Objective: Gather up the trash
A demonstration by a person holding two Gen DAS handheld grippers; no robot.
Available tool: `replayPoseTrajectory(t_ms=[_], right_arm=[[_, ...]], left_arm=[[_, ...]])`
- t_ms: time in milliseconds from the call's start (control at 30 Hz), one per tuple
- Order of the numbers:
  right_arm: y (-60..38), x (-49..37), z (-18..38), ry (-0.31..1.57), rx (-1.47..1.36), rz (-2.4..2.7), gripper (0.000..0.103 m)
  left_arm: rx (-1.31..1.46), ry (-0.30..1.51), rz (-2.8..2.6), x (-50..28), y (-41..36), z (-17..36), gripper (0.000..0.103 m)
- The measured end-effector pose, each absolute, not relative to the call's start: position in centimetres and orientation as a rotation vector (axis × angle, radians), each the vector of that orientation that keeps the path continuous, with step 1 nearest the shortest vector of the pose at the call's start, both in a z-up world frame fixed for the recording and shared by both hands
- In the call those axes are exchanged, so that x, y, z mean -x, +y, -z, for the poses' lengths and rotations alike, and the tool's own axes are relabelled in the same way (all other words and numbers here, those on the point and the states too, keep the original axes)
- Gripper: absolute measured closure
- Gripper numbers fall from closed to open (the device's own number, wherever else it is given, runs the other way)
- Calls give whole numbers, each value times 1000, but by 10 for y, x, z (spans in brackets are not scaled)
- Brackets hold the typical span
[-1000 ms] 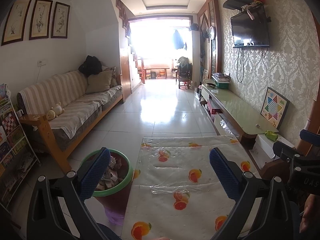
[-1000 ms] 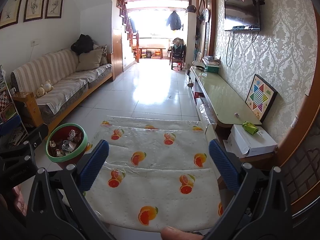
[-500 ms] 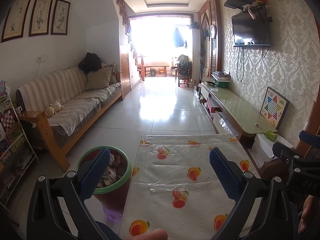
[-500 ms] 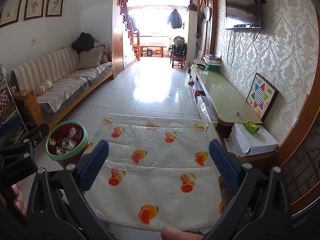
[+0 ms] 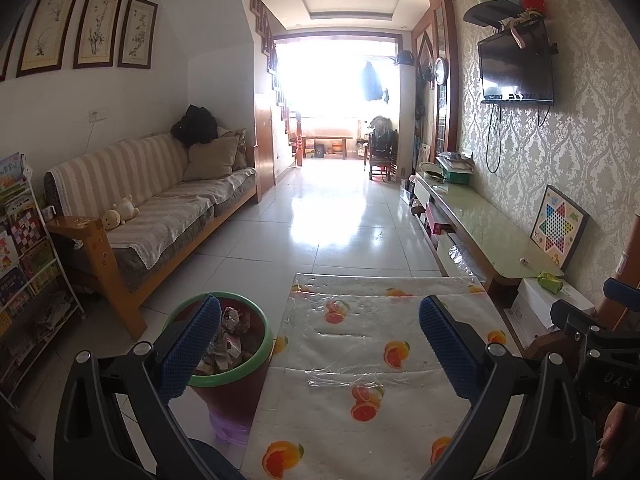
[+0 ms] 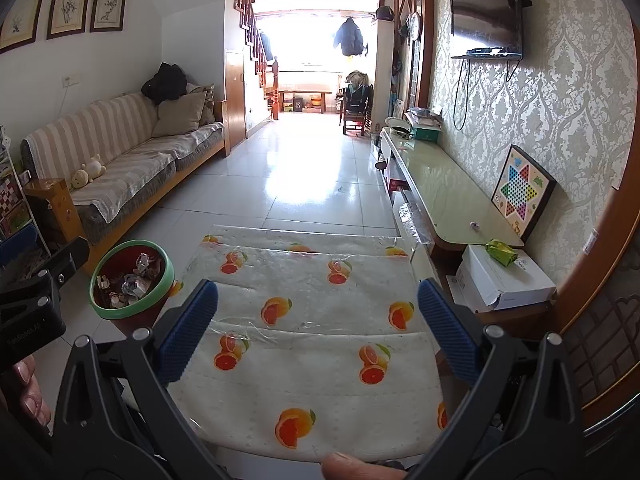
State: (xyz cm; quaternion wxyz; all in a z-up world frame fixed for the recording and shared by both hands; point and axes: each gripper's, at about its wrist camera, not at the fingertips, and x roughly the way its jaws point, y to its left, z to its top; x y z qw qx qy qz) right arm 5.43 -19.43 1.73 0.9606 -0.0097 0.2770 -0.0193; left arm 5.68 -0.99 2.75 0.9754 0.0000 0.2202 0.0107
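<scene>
A green-rimmed trash bin [image 5: 232, 372] stands on the floor left of the table, holding several crumpled papers [image 5: 230, 340]. It also shows in the right wrist view [image 6: 132, 280]. The table [image 5: 360, 380] has an orange-print cover under clear plastic, with no loose trash on it; it also shows in the right wrist view [image 6: 312, 320]. My left gripper [image 5: 316, 340] is open and empty above the table's near left side. My right gripper [image 6: 316, 328] is open and empty above the table's near edge.
A striped sofa [image 5: 160, 208] runs along the left wall, a bookrack [image 5: 24, 272] at far left. A long glass-topped TV cabinet [image 6: 448, 192] runs along the right wall, with a white box [image 6: 504, 280] and a green wrapper [image 6: 500, 250] on it.
Both grippers have stayed open. The left view has tilted up slightly and shifted a little; the right view has barely moved.
</scene>
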Motion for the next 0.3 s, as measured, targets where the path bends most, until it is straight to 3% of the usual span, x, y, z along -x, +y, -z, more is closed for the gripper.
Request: replayPoseTrajectory(t_ms=[300], right_arm=[[-193, -55, -18, 562, 20, 37, 5]], left_arm=[[-22, 450, 15, -57, -16, -26, 8]])
